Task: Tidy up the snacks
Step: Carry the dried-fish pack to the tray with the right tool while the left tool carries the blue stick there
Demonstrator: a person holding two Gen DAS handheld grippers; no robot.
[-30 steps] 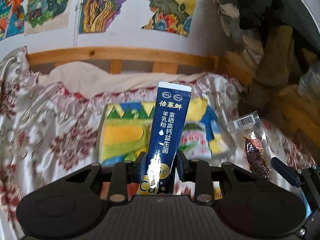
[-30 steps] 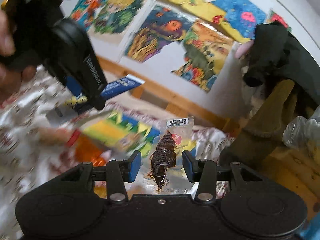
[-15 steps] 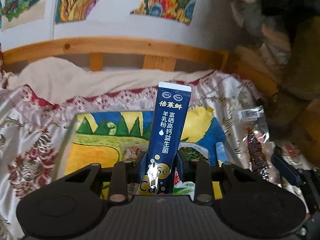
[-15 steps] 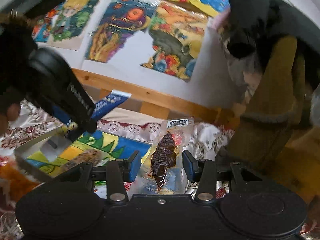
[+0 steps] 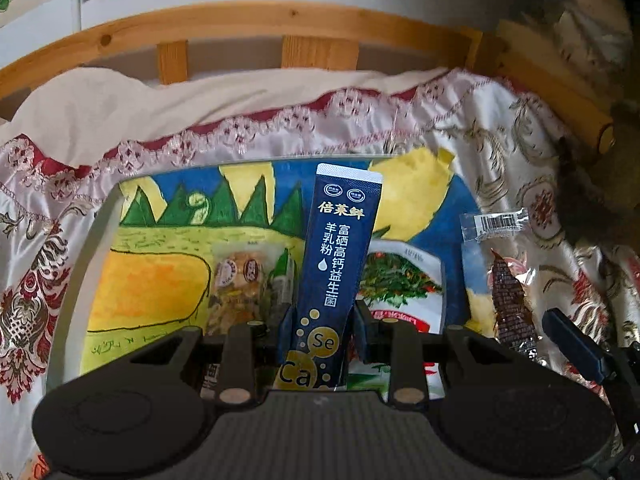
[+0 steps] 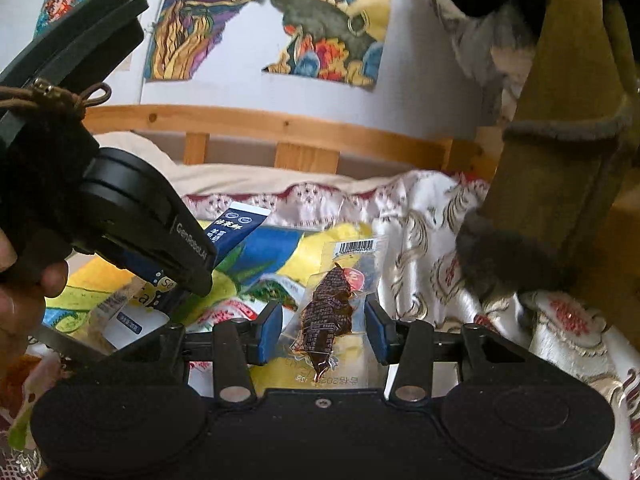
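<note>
My left gripper point(image 5: 320, 334) is shut on a dark blue milk-powder sachet point(image 5: 338, 264) and holds it upright over a box lined with a colourful drawing point(image 5: 160, 248). In the box lie a clear pack of yellowish snacks point(image 5: 238, 284) and a white packet with a green-vegetable picture point(image 5: 404, 284). My right gripper point(image 6: 323, 334) holds a clear packet of dark brown meat point(image 6: 328, 312) between its blue pads at the box's right side; the packet also shows in the left wrist view point(image 5: 506, 280). The left gripper and its sachet point(image 6: 236, 228) are at the left of the right wrist view.
The box sits on a bed with a white, red-patterned satin cover point(image 5: 532, 184). A wooden rail point(image 5: 248, 24) runs behind it below a wall of drawings point(image 6: 320, 24). A mustard-coloured upholstered piece point(image 6: 568, 160) and dark fabric stand at the right.
Both grippers have moved forward and down toward the box, which now looks larger and closer. Each keeps hold of its packet.
</note>
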